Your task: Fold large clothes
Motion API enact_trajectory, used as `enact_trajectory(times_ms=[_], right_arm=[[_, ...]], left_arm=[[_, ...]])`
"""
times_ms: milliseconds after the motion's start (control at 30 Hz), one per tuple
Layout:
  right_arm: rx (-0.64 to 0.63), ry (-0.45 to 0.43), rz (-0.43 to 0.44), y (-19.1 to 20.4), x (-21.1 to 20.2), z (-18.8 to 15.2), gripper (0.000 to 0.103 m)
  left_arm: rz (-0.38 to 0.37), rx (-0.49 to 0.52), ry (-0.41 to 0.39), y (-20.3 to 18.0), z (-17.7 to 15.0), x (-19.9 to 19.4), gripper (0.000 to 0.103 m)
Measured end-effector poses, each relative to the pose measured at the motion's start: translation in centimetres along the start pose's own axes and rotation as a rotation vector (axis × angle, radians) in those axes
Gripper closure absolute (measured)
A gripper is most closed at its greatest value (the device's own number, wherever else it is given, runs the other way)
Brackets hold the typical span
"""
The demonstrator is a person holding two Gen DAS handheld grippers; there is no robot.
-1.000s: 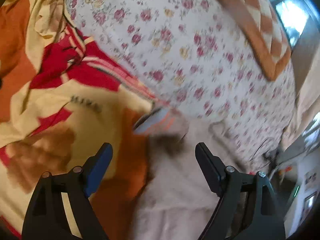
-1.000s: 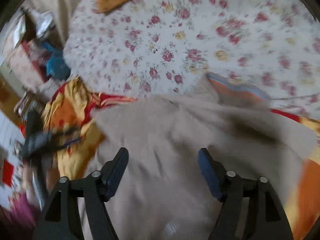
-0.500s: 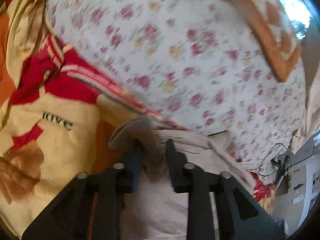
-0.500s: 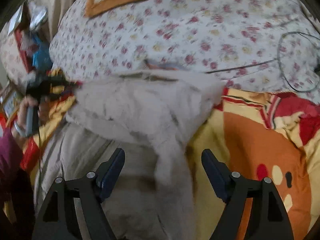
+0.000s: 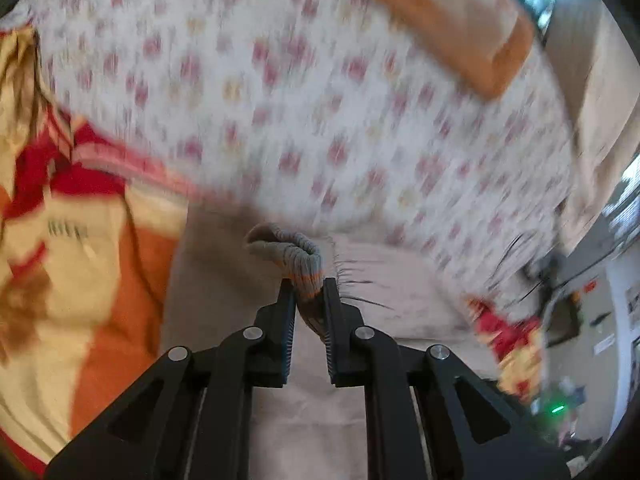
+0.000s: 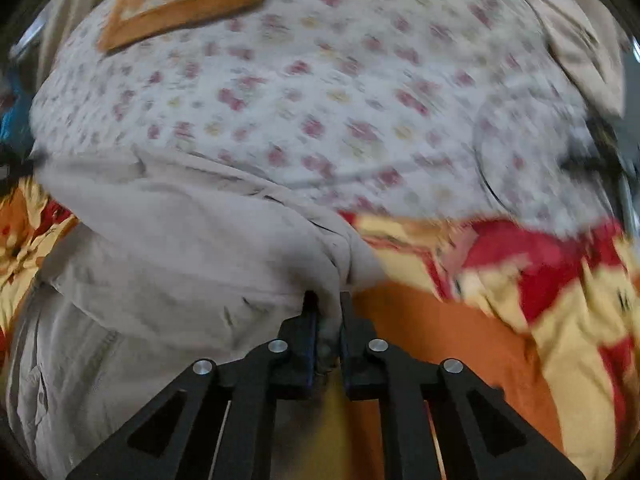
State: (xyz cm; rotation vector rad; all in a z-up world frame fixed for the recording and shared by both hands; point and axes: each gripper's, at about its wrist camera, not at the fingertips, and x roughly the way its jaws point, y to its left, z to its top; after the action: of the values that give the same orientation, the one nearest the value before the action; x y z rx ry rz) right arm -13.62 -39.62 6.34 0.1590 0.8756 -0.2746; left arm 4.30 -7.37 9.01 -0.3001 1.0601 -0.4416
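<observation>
Left wrist view shows, across the upper half of the frame, the flowered bed cover [image 5: 320, 92], blurred by motion. At the left side lies a yellow, red and orange blanket [image 5: 76, 264]. The beige garment [image 5: 224, 264] spreads on it through the lower centre. The left tongs [image 5: 309, 286] are closed on its ribbed cuff [image 5: 296, 258], which has an orange stripe.

In the right wrist view the beige garment [image 6: 168, 264] fills the left and lower left of the frame. The right tongs [image 6: 327, 300] are closed on a bunched fold at its right edge.

I judge that this thick fold may slip out if both hands pull apart too fast, or the blanket may be dragged along with it.

One second ago both tongs stood wide open over the cloth; half a second ago the left pair was already closed on the cuff, while the right pair was not closed yet.
</observation>
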Motion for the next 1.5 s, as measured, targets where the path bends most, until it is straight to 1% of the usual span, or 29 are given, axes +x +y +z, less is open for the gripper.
enact_trajectory(times_ms=[67,133,167,200,233,300,367,400,467,500,567,600,667,733,800,867,967,1000,1033,1067,1100,1200,1267,1333,1367,1400,1433,1467,1500], right_arm=[[0.031,0.097,0.048,-1.5,1.0,-1.9,0.095],[0.054,0.169,0.109,-2.5,1.4,-3.3,0.091],[0.108,0.195,0.172,-3.6,0.9,-3.9,0.089],[0.146,0.199,0.204,-4.3,0.4,-4.0,0.085],[0.196,0.185,0.234,-5.4,-0.4,-3.8,0.076],[0.256,0.104,0.244,-6.8,-2.1,-2.6,0.067],[0.242,0.056,0.217,-6.8,-2.4,-0.6,0.067],[0.213,0.057,0.204,-6.1,-2.0,0.3,0.067],[0.161,0.099,0.198,-4.3,0.0,1.8,0.067],[0.155,0.156,0.214,-3.3,2.0,2.5,0.069],[0.179,0.224,0.254,-2.5,4.6,2.9,0.070],[0.198,0.241,0.264,-2.4,6.1,3.3,0.067],[0.253,0.243,0.240,-2.8,8.4,4.4,0.068],[0.340,0.253,0.230,-4.3,11.1,5.4,0.072],[0.463,0.289,0.272,-6.1,14.5,5.8,0.075],[0.498,0.268,0.286,-6.8,15.6,6.0,0.076],[0.505,0.216,0.321,-7.5,14.7,6.0,0.073],[0.544,0.195,0.381,-8.3,13.7,5.6,0.071],[0.591,0.191,0.451,-9.2,12.8,5.0,0.066],[0.613,0.194,0.478,-10.0,12.0,4.4,0.063],[0.613,0.198,0.464,-10.5,11.2,4.0,0.061],[0.565,0.164,0.348,-12.1,8.1,2.7,0.040],[0.581,0.160,0.352,-13.0,7.6,1.5,0.037],[0.604,0.213,0.390,-12.8,8.6,0.7,0.037],[0.615,0.233,0.403,-12.4,9.2,0.4,0.037],[0.625,0.234,0.423,-12.1,9.4,0.2,0.037],[0.636,0.233,0.451,-11.5,9.7,0.1,0.037],[0.652,0.241,0.503,-11.1,10.1,0.0,0.037],[0.663,0.250,0.530,-10.9,10.5,0.0,0.033]], left_arm=[[0.077,-0.009,0.076,1.2,-2.5,3.6,0.092],[0.100,-0.017,0.099,2.2,-3.8,5.1,0.092],[0.089,-0.021,0.087,2.7,-4.1,5.1,0.092],[0.075,-0.028,0.080,3.0,-4.1,4.9,0.091],[0.063,-0.040,0.080,3.2,-3.8,4.6,0.091],[0.048,-0.056,0.071,3.3,-3.4,4.0,0.091],[0.051,-0.051,0.049,3.1,-2.9,3.1,0.091],[0.053,-0.048,0.046,3.2,-2.9,2.9,0.091],[0.060,-0.043,0.054,3.2,-3.0,3.0,0.091],[0.069,-0.042,0.063,3.3,-3.2,3.2,0.091],[0.082,-0.040,0.075,3.6,-3.3,3.8,0.091],[0.086,-0.044,0.080,3.7,-3.3,4.2,0.090],[0.083,-0.071,0.094,4.4,-3.2,4.7,0.091],[0.069,-0.088,0.101,4.5,-3.1,4.9,0.090],[0.070,-0.076,0.101,4.1,-3.1,5.0,0.089],[0.088,-0.054,0.101,3.5,-3.1,5.1,0.089],[0.095,-0.053,0.097,3.2,-3.0,5.0,0.089],[0.085,-0.064,0.094,3.3,-2.9,4.7,0.089],[0.069,-0.072,0.088,3.4,-2.7,4.4,0.089],[0.062,-0.075,0.082,3.5,-2.6,4.1,0.089],[0.061,-0.078,0.077,3.6,-2.5,3.8,0.089],[0.053,-0.096,0.063,3.9,-2.3,3.1,0.089],[0.050,-0.108,0.048,3.9,-2.2,2.4,0.089],[0.055,-0.117,0.022,3.7,-2.2,1.4,0.089],[0.077,-0.107,-0.006,3.5,-2.2,0.7,0.088],[0.096,-0.087,-0.027,3.2,-2.3,0.1,0.081],[0.107,-0.063,-0.046,2.9,-2.3,-0.4,0.070],[0.112,-0.047,-0.060,2.5,-2.3,-0.8,0.065],[0.109,-0.043,-0.065,2.4,-2.3,-1.2,0.061]])
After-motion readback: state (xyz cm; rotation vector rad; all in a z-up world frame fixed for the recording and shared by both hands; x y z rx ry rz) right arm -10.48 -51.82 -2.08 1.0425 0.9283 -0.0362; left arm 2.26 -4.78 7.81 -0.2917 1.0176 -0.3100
